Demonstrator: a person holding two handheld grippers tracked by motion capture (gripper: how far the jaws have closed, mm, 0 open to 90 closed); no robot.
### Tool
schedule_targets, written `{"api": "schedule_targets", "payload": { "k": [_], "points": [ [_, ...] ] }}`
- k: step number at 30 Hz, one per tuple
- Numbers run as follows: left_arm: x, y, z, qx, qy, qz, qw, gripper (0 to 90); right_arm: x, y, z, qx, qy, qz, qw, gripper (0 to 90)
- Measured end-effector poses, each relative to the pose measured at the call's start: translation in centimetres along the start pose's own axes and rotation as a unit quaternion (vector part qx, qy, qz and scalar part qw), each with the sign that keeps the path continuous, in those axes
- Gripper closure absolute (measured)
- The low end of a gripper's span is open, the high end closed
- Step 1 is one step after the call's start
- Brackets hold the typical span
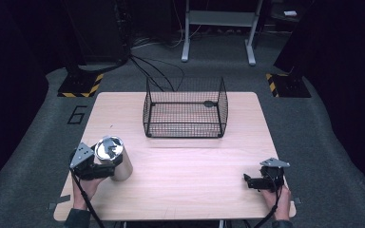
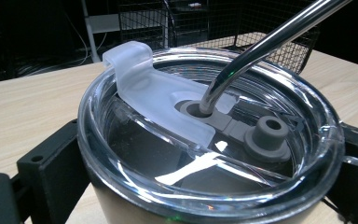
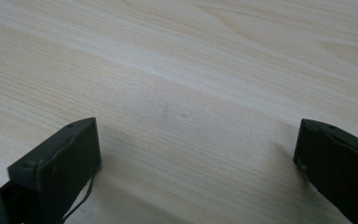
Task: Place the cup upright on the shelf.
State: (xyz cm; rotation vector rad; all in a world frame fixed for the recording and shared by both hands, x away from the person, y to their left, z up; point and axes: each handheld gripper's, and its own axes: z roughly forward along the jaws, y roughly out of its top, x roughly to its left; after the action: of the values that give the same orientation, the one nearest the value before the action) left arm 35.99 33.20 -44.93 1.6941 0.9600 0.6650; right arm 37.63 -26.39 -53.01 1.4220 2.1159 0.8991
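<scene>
— At the near left corner of the pale wooden table (image 1: 185, 166), what has the left gripper (image 1: 105, 167) got?

— A cylindrical stainless-steel tumbler (image 1: 116, 160) with a clear plastic lid (image 2: 214, 177) and a bent metal straw (image 2: 261, 49) through a grey seal. The jaws stand either side of its body just under the lid rim, closed onto it as far as I can tell.

— How will it handle?

— Rigid and smooth-walled, so I'd judge it slippery, and top-heavy if filled; whether there is liquid inside I can't tell. The body below the rim looks the soundest hold. The lid and straw may pull free.

— And the right gripper (image 1: 254, 182)?

— Low over bare wood at the near right, jaws spread wide, holding nothing.

— Anything else?

— A black wire-mesh basket (image 1: 185, 110) stands at the far middle, well apart from the tumbler.
</scene>
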Motion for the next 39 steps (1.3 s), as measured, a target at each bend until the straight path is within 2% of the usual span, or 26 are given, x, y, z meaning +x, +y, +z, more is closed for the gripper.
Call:
{"api": "schedule_targets", "payload": {
  "k": [13,30,39],
  "points": [
    [-0.1,0.3,0.0,0.009,0.002,0.005,0.9999,3.8,0.0,0.0,0.0,0.0,0.0,0.0,1.0,0.0],
    [-0.2,1.8,-0.6,-0.004,0.002,0.011,0.9999,3.9,0.0,0.0,0.0,0.0,0.0,0.0,1.0,0.1],
    [-0.5,2.4,-0.2,-0.004,-0.007,0.019,0.9998,3.8,0.0,0.0,0.0,0.001,0.0,0.0,1.0,0.0]
  ]
}}
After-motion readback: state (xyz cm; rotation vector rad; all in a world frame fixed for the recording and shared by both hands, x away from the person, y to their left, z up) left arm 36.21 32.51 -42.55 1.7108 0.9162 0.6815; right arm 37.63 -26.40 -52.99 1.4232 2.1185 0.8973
